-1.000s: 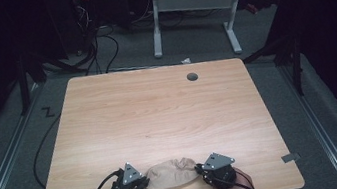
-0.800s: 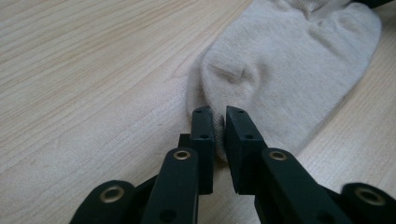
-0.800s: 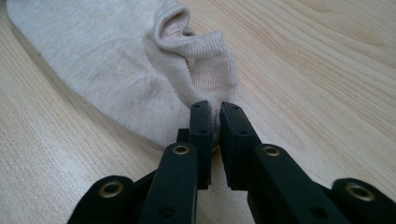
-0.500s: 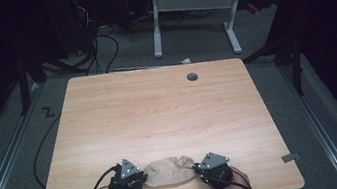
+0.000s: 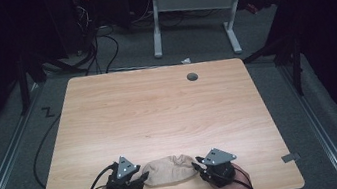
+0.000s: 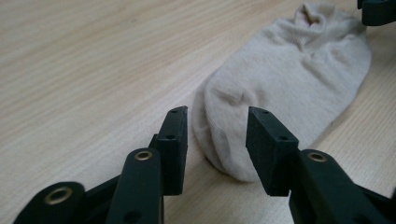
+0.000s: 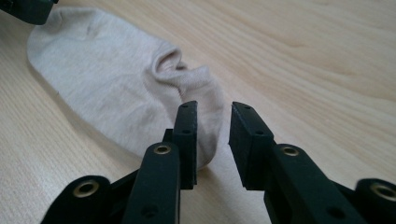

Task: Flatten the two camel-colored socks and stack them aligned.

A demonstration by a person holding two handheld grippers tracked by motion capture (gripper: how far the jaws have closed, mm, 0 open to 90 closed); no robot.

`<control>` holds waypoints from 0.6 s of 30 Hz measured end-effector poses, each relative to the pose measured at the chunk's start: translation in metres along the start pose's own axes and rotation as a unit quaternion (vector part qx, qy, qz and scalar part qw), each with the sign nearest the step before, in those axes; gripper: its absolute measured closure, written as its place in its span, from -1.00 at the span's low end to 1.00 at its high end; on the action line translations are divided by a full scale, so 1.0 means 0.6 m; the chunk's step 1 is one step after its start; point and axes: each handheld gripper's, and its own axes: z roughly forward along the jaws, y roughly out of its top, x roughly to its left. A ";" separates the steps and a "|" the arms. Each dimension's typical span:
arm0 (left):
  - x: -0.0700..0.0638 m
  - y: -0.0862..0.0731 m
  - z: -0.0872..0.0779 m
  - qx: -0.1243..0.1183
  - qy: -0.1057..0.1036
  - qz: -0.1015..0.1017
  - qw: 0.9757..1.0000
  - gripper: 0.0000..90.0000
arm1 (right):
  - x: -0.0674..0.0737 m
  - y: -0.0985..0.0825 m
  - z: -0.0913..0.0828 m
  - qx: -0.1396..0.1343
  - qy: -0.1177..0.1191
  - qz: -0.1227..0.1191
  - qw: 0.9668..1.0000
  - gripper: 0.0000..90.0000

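Lying flat on the wooden table [image 5: 159,111], a beige sock [image 5: 170,169] sits close to the near edge, between the two grippers. Its long axis runs side to side across the table in the high view, roughly parallel to that near edge. The rounded toe end points toward the left gripper [image 5: 141,178]; the bunched, puckered opening points toward the right gripper [image 5: 198,166].

In the left gripper view the left gripper [image 6: 217,140] has its jaws standing apart after just opening; the sock [image 6: 289,79] shows its toe end lying between and just beyond them, and neither pad presses on the fabric. In the right gripper view the right gripper [image 7: 213,140] is likewise parted, having just been opening, with a clear gap between the pads; the sock [image 7: 116,93] has its cuff end lying just beside and partly behind one jaw, so whether cloth brushes that pad is hard to tell.

Each hand is cut off by the bottom edge of the high view. The other gripper's jaw tip is cropped at a top corner of each gripper view. From above, both ends of the sock are partly hidden by the gripper bodies, and the room beyond the table is too dark to make out well.
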 end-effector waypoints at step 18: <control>0.137 -0.015 -0.036 -0.028 0.088 -0.056 0.994 0.15 | -0.123 -0.033 -0.018 -0.029 -0.104 0.077 0.991 0.44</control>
